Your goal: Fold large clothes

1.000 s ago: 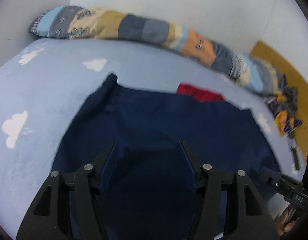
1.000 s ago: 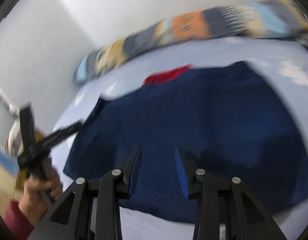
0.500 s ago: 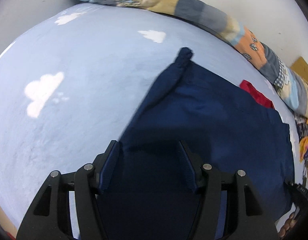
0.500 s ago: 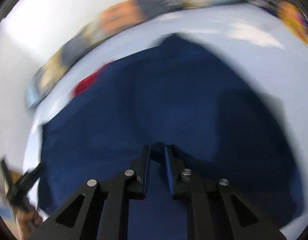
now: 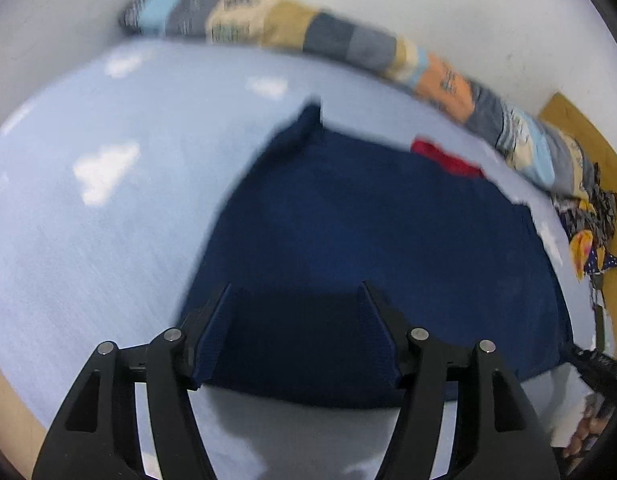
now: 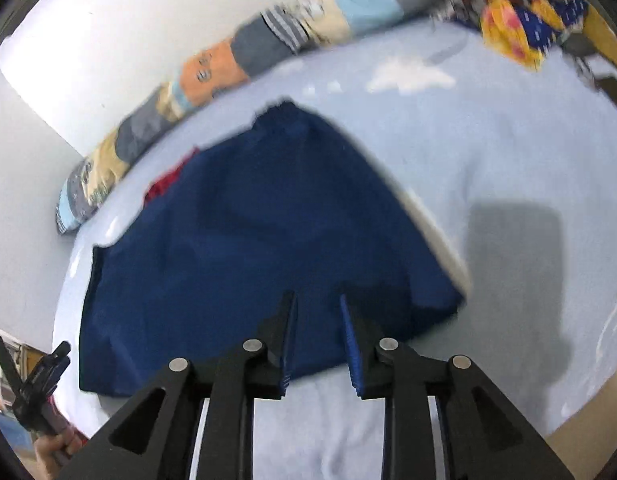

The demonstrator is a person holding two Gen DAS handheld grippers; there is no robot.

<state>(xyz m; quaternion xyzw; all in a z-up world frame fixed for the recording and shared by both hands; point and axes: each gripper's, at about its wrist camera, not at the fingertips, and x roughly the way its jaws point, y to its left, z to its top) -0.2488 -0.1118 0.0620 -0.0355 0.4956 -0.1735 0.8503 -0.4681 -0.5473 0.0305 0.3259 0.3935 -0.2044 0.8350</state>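
The big blue cloth (image 6: 248, 248) lies flat on the bed (image 6: 488, 160) just under both tools, and since the left gripper (image 5: 296, 332) and right gripper (image 6: 318, 336) are opening with nothing pinched, a grab might miss the edge.

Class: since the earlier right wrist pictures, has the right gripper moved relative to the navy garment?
Yes. The right gripper, jaws opening and empty, has shifted from the navy garment's middle to its near right corner.
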